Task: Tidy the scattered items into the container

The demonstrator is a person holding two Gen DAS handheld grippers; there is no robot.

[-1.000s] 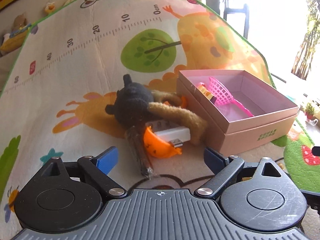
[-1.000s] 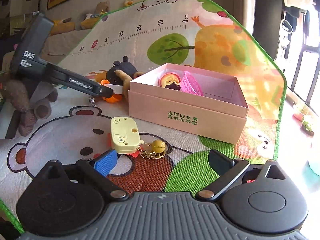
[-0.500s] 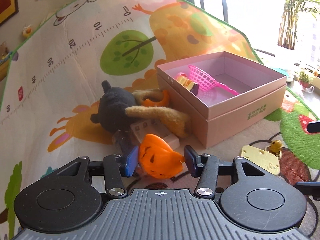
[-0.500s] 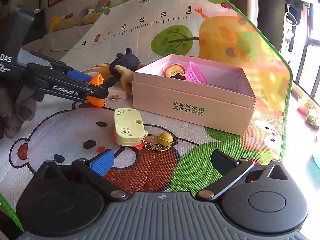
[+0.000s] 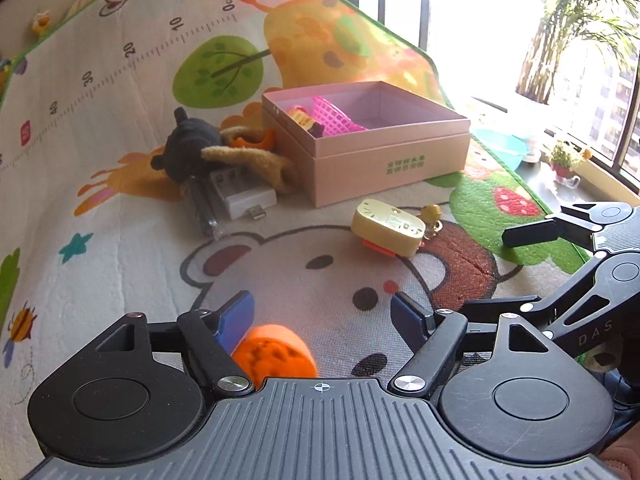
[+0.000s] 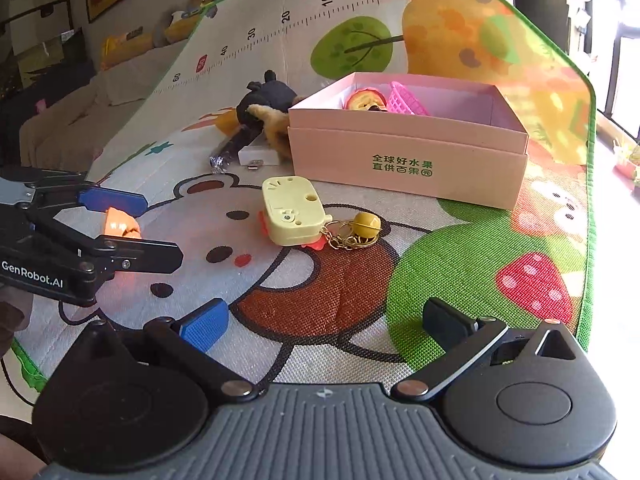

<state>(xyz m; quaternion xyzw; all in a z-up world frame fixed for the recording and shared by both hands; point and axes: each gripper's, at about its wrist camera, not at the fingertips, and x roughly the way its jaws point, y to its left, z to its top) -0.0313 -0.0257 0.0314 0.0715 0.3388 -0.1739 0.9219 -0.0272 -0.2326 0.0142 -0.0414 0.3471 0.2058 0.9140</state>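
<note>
Across the floor mat [image 5: 120, 240], the pink box [image 5: 380, 160] stands open-topped, far ahead and to the right of the left tool [image 5: 320, 306]. A basket and a toy fill its left end and the right half is bare. Plush toys [image 5: 188, 148] lie against its left wall. The yellow toy [image 6: 292, 212] lies between both tools and the box, long side slanted across, nearer the right tool [image 6: 324, 314], whose jaws stand apart and empty. The orange toy [image 5: 274, 350] sits between the left tool's jaws, close by the blue pad and blurred. Those jaws have just been opening and do not clamp it. It probably needs regripping before going over the near wall.
</note>
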